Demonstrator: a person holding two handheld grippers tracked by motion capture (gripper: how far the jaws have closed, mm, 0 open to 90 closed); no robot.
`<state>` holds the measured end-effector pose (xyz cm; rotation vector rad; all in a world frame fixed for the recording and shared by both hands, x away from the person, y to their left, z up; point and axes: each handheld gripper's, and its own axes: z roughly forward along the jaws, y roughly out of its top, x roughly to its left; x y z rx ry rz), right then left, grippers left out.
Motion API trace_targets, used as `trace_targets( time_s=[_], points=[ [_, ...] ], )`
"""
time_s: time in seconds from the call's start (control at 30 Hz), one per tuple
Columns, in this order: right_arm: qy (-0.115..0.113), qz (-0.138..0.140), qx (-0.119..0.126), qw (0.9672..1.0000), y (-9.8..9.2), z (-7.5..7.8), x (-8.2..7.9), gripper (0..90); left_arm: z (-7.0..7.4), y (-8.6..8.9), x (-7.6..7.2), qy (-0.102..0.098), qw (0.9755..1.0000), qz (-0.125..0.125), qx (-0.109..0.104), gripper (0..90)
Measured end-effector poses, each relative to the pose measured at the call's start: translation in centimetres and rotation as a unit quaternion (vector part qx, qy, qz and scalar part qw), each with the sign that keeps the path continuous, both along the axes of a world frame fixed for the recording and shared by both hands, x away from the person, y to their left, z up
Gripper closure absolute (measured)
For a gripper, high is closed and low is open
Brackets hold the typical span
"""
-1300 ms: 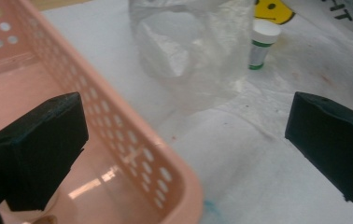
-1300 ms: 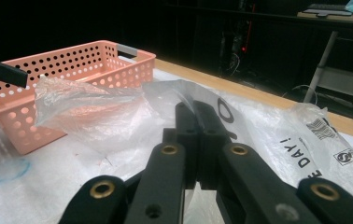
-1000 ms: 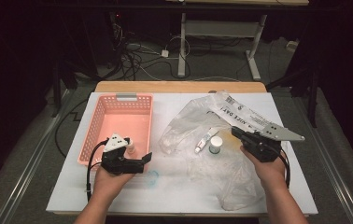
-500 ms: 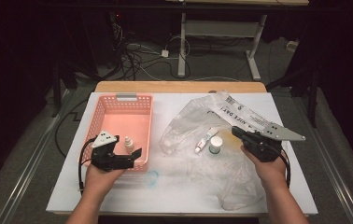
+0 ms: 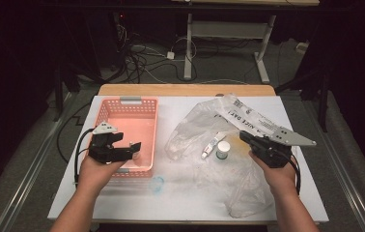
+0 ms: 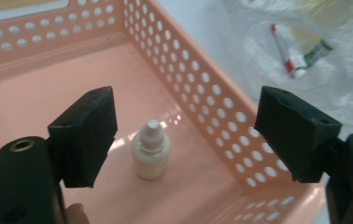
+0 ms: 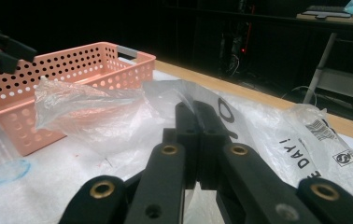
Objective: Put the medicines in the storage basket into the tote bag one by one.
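The small white dropper bottle [image 6: 151, 150] stands upright in the pink basket [image 5: 122, 108], between the released left tongs [image 6: 184, 135], whose jaws have just been closing. The right tongs [image 7: 196, 140] are clenched on the plastic bag [image 5: 248, 121]. The tube [image 5: 210, 144] and little jar [image 5: 223, 150] still lie inside it.

A dropper bottle [image 6: 151, 150] stands in the basket [image 5: 122, 108], left of the bag [image 5: 248, 179].

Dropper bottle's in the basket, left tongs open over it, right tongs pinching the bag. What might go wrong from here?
The left tongs, whose jaws have just been closing, straddle the upright dropper bottle without touching it; a low pull-back might topple it. The right tongs, shut on the plastic bag, could drag it and roll the tube and small jar.
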<state>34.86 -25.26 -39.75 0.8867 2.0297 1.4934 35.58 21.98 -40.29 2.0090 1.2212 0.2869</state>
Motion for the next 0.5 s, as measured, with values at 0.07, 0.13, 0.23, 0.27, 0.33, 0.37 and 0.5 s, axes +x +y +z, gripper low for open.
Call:
trace_targets(
  time_s=[0.07,0.13,0.23,0.27,0.33,0.37,0.5],
  points=[
    [0.001,-0.001,0.001,1.0000,-0.1,0.0,0.0,90.0,-0.1,0.0,0.9,0.020,0.9997,0.004,0.012,25.1],
    [0.001,-0.003,0.003,1.0000,-0.2,0.0,0.0,90.0,-0.3,0.0,1.6,0.038,0.9990,0.000,0.023,31.1],
    [-0.001,-0.004,0.004,1.0000,-0.4,0.0,0.0,90.0,-0.7,0.1,2.2,0.057,0.9978,-0.003,0.033,36.6],
    [-0.001,-0.003,0.004,1.0000,-0.4,0.0,0.0,90.0,-0.9,0.0,2.3,0.064,0.9972,-0.005,0.040,38.0],
    [0.001,-0.003,0.004,1.0000,-0.4,0.0,0.1,90.0,-1.3,-0.3,2.4,0.074,0.9956,-0.015,0.057,42.2],
    [0.001,-0.004,0.003,1.0000,-0.4,0.0,0.1,90.0,-1.5,-0.5,2.5,0.080,0.9945,-0.019,0.064,43.2],
    [0.001,-0.004,0.004,1.0000,-0.3,0.0,0.0,90.0,-1.7,-0.7,2.5,0.087,0.9930,-0.022,0.077,49.8]
  ],
)
